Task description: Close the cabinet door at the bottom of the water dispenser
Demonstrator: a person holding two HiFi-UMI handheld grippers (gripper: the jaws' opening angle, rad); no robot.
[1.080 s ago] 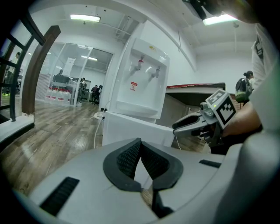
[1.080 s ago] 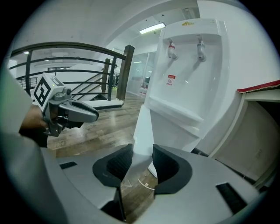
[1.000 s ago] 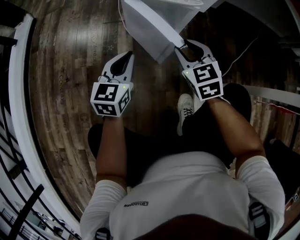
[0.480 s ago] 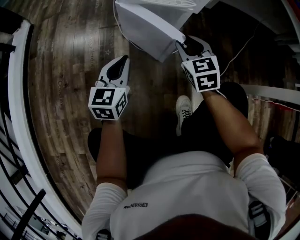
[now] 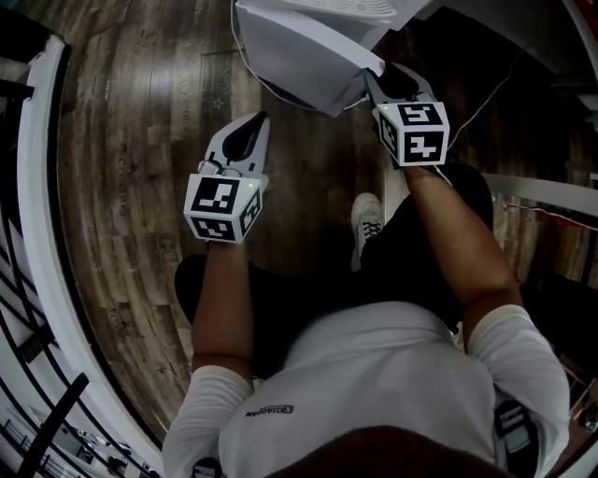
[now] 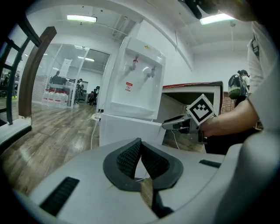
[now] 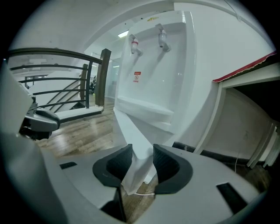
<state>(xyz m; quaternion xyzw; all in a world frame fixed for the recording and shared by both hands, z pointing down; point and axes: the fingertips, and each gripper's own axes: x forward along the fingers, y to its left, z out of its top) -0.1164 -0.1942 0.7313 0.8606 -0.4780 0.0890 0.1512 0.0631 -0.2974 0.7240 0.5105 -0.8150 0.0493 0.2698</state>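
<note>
The white water dispenser (image 5: 318, 9) stands at the top of the head view, and its bottom cabinet door (image 5: 299, 56) swings out over the wood floor. My right gripper (image 5: 378, 79) is at the door's free edge. In the right gripper view the door (image 7: 131, 131) edge runs between the parted jaws of the open right gripper (image 7: 142, 151), below the dispenser (image 7: 162, 74) taps. My left gripper (image 5: 257, 119) hovers over the floor left of the door, shut on nothing. The left gripper view shows its closed tips (image 6: 139, 142), the door (image 6: 127, 131) face and the right gripper (image 6: 168, 125) beside it.
A curved white railing (image 5: 37, 187) borders the floor at the left. A thin cable (image 5: 476, 107) trails right of the dispenser. The person's shoe (image 5: 369, 219) rests below the right gripper. A white-edged piece of furniture (image 5: 542, 191) sits at the right.
My right gripper has moved forward and a little right onto the door's free edge. The door's corner has shifted slightly right. The left gripper has barely moved.
</note>
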